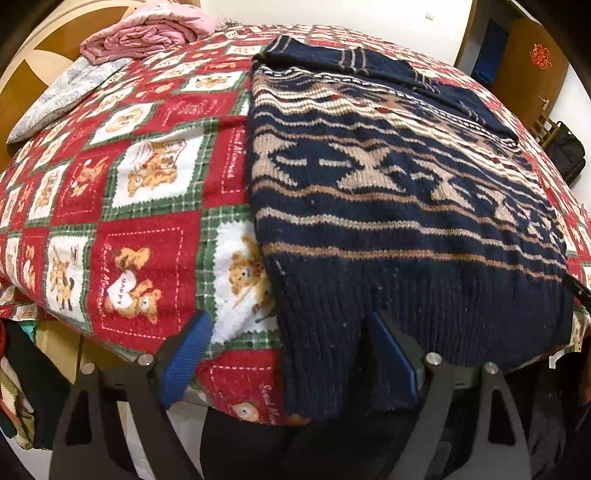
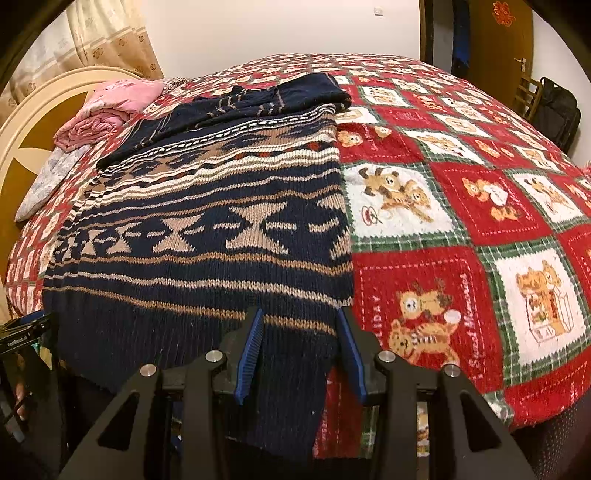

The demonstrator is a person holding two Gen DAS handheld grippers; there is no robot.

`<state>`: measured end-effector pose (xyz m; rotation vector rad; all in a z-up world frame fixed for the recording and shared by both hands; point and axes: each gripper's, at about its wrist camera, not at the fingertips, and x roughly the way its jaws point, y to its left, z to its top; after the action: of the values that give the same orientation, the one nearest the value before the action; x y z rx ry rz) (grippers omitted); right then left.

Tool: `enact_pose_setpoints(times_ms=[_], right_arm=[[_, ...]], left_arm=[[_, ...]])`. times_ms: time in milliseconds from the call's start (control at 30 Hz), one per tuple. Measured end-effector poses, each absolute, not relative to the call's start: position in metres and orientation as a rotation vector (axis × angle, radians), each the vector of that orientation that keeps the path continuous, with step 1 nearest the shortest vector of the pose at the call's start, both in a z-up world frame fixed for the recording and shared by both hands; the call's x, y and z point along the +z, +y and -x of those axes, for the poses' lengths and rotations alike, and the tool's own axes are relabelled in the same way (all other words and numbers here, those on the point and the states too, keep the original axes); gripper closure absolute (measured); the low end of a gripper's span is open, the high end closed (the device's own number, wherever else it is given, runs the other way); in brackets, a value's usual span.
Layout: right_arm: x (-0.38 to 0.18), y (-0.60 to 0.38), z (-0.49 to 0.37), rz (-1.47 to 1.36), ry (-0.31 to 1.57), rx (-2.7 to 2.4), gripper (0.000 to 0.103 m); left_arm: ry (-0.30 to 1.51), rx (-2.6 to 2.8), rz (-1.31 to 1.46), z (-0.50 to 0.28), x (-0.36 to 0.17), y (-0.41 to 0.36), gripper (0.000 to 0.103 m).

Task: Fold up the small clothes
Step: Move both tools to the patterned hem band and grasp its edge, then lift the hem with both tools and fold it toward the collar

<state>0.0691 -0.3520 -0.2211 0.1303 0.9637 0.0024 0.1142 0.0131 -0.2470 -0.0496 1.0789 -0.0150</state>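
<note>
A navy knit sweater (image 1: 388, 192) with tan and white patterned bands lies flat on the bed, sleeves folded across its far end. Its ribbed hem hangs over the near edge. My left gripper (image 1: 291, 332) is open at the hem's left corner, with the hem between its blue pads (image 1: 184, 354). My right gripper (image 2: 301, 332) is open at the hem's right corner (image 2: 295, 362), one finger on each side of the cloth. The sweater also fills the left half of the right wrist view (image 2: 207, 229).
A red, green and white teddy-bear blanket (image 2: 461, 229) covers the bed. A folded pink quilt (image 1: 147, 33) and a grey pillow (image 1: 55, 99) lie by the headboard. A wooden door (image 1: 532, 62) and a black bag (image 1: 565, 151) stand at the right.
</note>
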Motion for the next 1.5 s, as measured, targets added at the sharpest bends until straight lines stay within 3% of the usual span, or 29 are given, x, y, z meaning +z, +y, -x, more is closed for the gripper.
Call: enact_pose_setpoints(times_ms=[333, 867, 933, 1000, 1067, 1167, 1500], right_arm=[[-0.224, -0.355, -0.056, -0.155, 0.994, 0.024, 0.060], [-0.232, -0.368, -0.027, -0.250, 1.077, 0.109, 0.061], [-0.233, -0.371, -0.028, -0.266, 1.069, 0.113, 0.068], [-0.235, -0.375, -0.030, -0.292, 1.063, 0.120, 0.079], [-0.240, -0.378, -0.033, -0.314, 1.077, 0.120, 0.083], [-0.238, -0.379, -0.031, -0.346, 1.062, 0.156, 0.094], [-0.204, -0.387, -0.019, -0.440, 0.926, 0.250, 0.097]], left_arm=[[1.110, -0.044, 0.080, -0.114, -0.250, 0.013, 0.015], [1.153, -0.111, 0.121, -0.098, -0.250, 0.019, 0.045], [1.150, -0.122, 0.121, -0.098, -0.249, 0.019, 0.050], [1.148, -0.145, 0.131, -0.097, -0.249, 0.019, 0.065], [1.146, -0.182, 0.144, -0.097, -0.249, 0.018, 0.080], [1.138, -0.218, 0.173, -0.095, -0.247, 0.020, 0.091], [0.968, -0.298, 0.218, -0.086, -0.209, 0.033, 0.094]])
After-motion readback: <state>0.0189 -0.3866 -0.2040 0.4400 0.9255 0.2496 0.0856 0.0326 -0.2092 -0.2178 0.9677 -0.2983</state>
